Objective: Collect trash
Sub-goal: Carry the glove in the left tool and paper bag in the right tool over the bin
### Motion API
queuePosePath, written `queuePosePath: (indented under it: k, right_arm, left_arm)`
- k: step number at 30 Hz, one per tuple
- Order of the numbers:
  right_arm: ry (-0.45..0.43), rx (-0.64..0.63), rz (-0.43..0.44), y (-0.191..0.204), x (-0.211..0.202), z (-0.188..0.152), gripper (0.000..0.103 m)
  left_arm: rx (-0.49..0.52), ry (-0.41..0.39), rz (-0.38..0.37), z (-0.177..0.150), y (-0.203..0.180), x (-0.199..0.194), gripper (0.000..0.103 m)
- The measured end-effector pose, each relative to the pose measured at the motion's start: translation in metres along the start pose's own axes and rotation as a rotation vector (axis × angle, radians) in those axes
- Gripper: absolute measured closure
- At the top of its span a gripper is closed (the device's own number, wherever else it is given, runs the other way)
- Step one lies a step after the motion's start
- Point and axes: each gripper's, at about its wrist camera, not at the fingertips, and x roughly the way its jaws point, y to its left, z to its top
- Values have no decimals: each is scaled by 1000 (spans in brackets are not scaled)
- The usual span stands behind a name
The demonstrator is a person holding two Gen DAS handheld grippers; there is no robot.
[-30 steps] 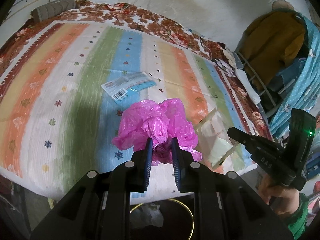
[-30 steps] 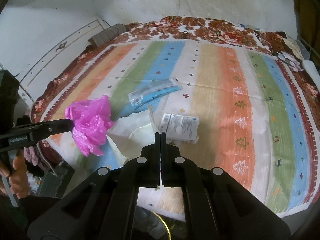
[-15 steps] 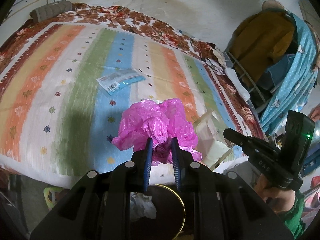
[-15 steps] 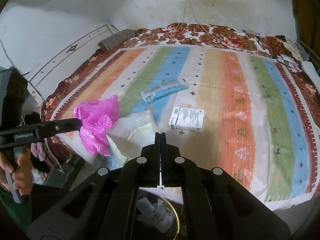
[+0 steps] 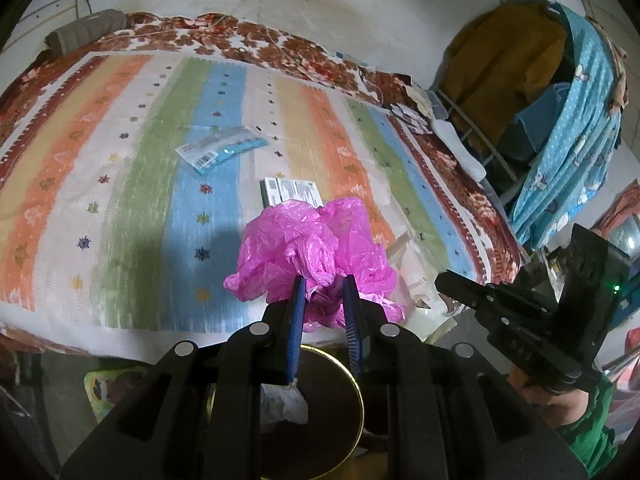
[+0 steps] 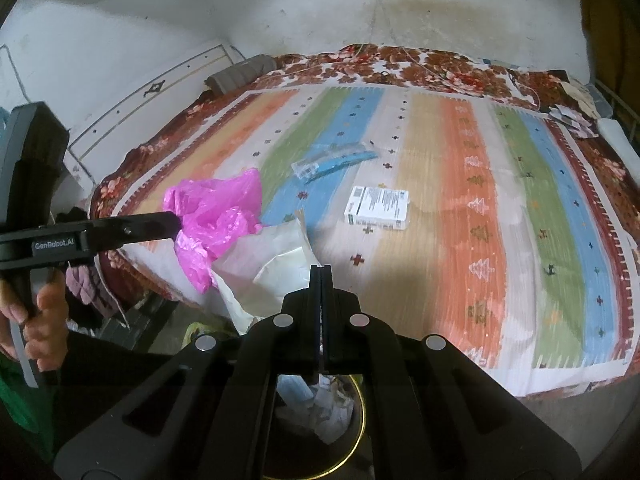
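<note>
My left gripper (image 5: 322, 284) is shut on a crumpled pink plastic bag (image 5: 308, 244), held above a round bin with a gold rim (image 5: 360, 412) that has paper trash inside. In the right wrist view the pink bag (image 6: 216, 216) hangs from the left gripper (image 6: 176, 224) at the bed's near edge. My right gripper (image 6: 321, 272) is shut on a translucent whitish plastic bag (image 6: 268, 268), and the bin (image 6: 362, 420) lies below it. A white box (image 6: 378, 207) and a blue wrapper (image 6: 336, 162) lie on the striped bedspread (image 6: 480, 200).
The bed fills most of both views, with a wall behind it. A rack with yellow and blue clothes (image 5: 560, 100) stands to the right of the bed. A rolled grey cloth (image 5: 86, 32) lies at the bed's far left corner.
Both grippers have pulled back from the bed with their bags. The bin has come further into view beneath them, and the white box now shows in the left wrist view.
</note>
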Motion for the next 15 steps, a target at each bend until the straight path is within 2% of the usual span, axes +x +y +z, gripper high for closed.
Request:
queuePosePath:
  k: [6, 15]
  right_arm:
    - [14, -11, 12, 7, -4, -17, 103]
    - [57, -17, -15, 13, 2, -41, 103]
  left_arm:
    - [6, 12, 18, -18, -2, -3, 85]
    - [-23, 55, 54, -42, 5, 2, 85]
